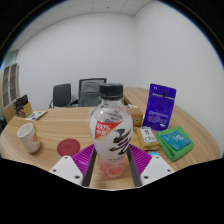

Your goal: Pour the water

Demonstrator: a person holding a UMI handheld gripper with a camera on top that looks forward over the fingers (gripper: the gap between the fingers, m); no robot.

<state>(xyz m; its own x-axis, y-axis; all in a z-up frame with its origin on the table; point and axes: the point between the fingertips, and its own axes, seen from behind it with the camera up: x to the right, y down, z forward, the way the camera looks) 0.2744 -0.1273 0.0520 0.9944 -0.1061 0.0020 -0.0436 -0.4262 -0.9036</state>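
Wooden bench (70, 128) w/ purple box (159, 105) standing upright, green roll, maybe tape (176, 144), near it, a small yellow pack (148, 137) between. Two office chairs (78, 94) behind bench.

On the bottle (110, 135) between the gripper (111, 168) fingers we read "100%" on its red-and-white label; the smaller print under it is too small for us. The purple bag (159, 105) toward the desk's (70, 125) right edge bears white print we cannot read, and the small packets beside it likewise.
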